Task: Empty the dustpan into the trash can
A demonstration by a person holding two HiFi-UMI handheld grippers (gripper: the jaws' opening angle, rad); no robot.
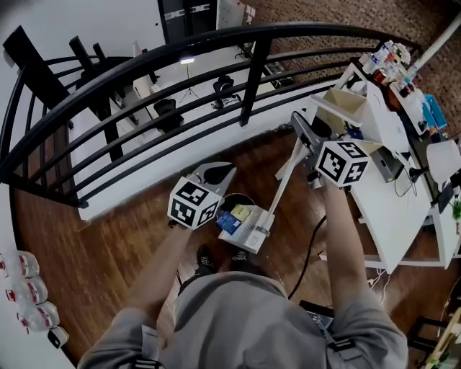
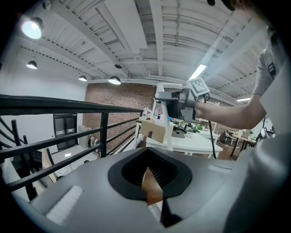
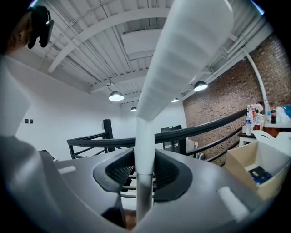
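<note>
Likely light, hollow plastic, the dustpan (image 1: 247, 232) hangs near the black trash can (image 1: 232, 199). My right gripper (image 3: 144, 175) is clamped on its stiff white handle (image 3: 146, 136), a sound hold. My left gripper (image 2: 148, 172) is closed and empty. Blue and yellow scraps (image 1: 234, 218) could slide out.

Fig.: materials & finish. Floor (image 1: 108, 252): brown wood boards, semi-gloss. Railing (image 1: 144, 65): black metal bars, smooth, slight sheen. Wall (image 1: 324, 18), upper right: rough red brick. Table (image 1: 389, 209): white, smooth, matt. Dustpan (image 1: 248, 238): pale plastic. Dustpan handle (image 3: 145, 136): smooth white plastic sleeve above, bare grey metal tube below. Left gripper (image 2: 148, 170) & right gripper (image 3: 138, 173): grey matt plastic shells w/ black ribbed pads (image 3: 167, 171). Box (image 3: 254, 168), right of frame: plain brown cardboard. Shirt (image 1: 238, 317): grey cloth.
</note>
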